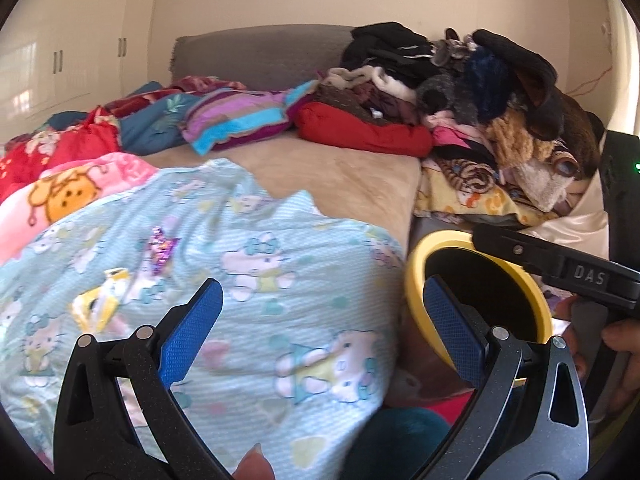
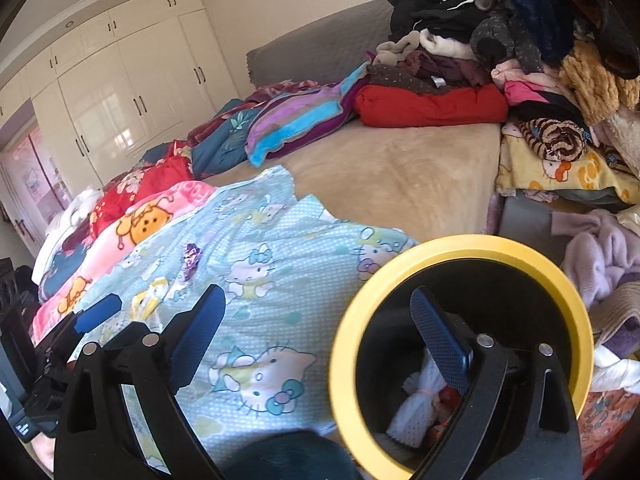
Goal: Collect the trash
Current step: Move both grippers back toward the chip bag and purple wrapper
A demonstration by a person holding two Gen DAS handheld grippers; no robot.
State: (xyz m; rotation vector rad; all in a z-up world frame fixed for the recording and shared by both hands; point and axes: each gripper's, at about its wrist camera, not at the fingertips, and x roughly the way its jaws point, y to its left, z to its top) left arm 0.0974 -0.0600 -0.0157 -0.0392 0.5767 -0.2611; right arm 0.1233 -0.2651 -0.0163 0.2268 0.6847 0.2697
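Left gripper (image 1: 322, 320) with jaws apart and nothing between them, held over the light-blue cartoon-print blanket (image 1: 248, 280); right gripper (image 2: 320, 332) likewise spread and empty, its right finger reaching over the mouth of the yellow-rimmed bin (image 2: 576, 304). The bin stands at the bed's edge, just right of both claws, probably so that anything lifted from the blanket travels only a short way sideways to be dropped. Inside it, below the right gripper's right finger, lies a white crumpled bag (image 2: 416, 404) with something red beside it, which suggests collection is under way. The remaining trash sits ahead and to the left of each claw: a shiny purple wrapper (image 1: 160, 250) on the blanket, and nearer the left finger a yellow-and-white wrapper (image 1: 100, 300). Both lie flat on soft, rumpled cloth, so a closing claw would likely catch fabric with the piece. Beyond the claws lies the bare tan sheet (image 1: 340, 176), then a striped purple-and-turquoise pillow (image 1: 240, 120) and a red folded cover (image 1: 360, 130); ahead to the right rises a pile of clothes (image 1: 480, 92), well clear of the wrappers. A pink cartoon blanket (image 1: 60, 192) borders the blue one at far left. Nothing stands between the left claw and the wrappers.
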